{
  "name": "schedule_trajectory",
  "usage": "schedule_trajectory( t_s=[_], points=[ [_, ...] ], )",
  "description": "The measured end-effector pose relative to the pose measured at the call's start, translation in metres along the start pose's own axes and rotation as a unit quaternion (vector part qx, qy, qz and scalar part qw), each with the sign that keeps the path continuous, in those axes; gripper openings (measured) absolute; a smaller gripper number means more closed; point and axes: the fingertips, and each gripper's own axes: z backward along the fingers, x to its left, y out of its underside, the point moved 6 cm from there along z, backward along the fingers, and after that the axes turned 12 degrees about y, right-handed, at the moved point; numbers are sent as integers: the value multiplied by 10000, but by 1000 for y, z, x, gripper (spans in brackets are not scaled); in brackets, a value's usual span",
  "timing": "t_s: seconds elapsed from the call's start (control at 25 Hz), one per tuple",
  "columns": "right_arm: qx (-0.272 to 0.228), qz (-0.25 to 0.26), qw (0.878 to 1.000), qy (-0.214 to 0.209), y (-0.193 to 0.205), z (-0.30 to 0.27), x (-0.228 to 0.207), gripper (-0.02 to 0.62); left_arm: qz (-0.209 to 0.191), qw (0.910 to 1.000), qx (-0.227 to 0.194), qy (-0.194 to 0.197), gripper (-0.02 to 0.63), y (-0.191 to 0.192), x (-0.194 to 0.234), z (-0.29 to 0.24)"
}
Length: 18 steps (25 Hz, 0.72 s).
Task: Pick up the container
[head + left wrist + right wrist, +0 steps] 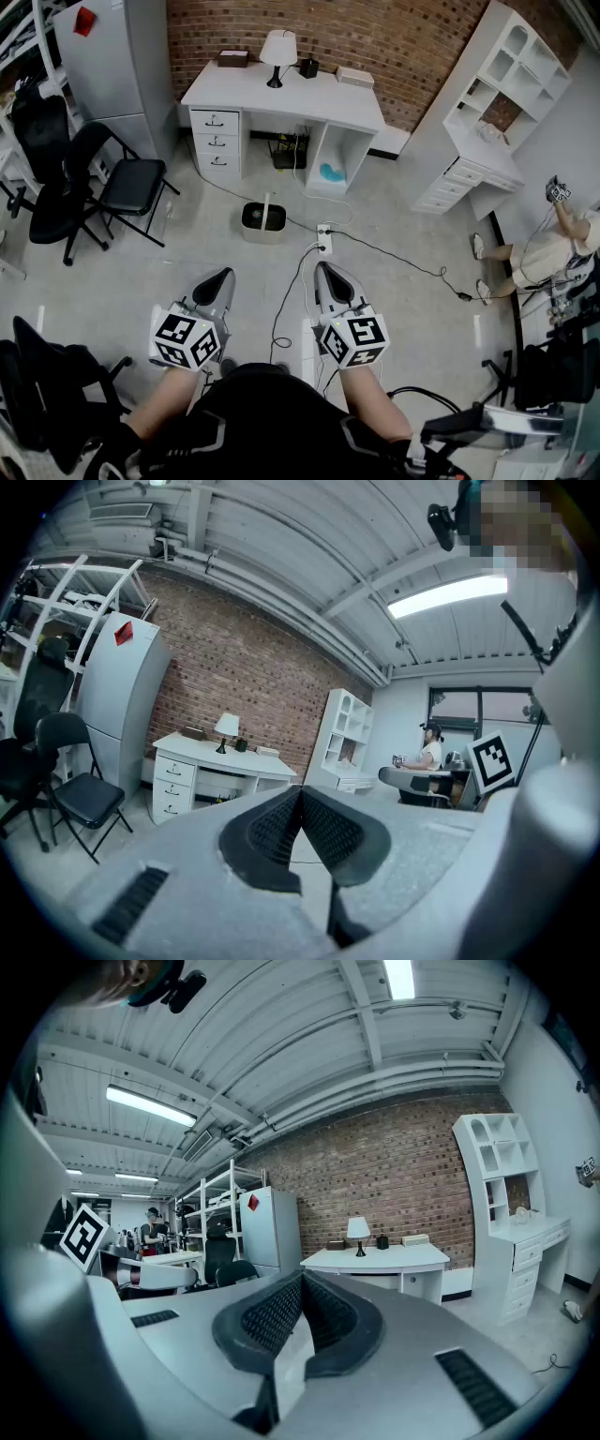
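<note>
Two tongs, left (pixel 217 279) and right (pixel 328 274), are both pressed together and empty. One container (pixel 263 221) stands on the floor (pixel 394 309) before the tabletop (pixel 281 98) bearing one lamp (pixel 277 52); only the head view shows it.

White desk (pixel 309 98) bearing lamp (pixel 277 52), against brick wall (pixel 394 37); black chair (pixel 131 187) leftward.

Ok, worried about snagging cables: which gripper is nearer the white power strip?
Right. The power strip lies just ahead of the right gripper; the left gripper sits farther leftward.
</note>
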Motion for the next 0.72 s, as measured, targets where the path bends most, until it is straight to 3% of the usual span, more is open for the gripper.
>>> schedule_trajectory(
  t_s=[0.72],
  points=[
    [-186, 143, 9997, 17, -7, -9, 20, 8, 74, 9999, 6, -106, 6, 1, 18, 16]
  ],
)
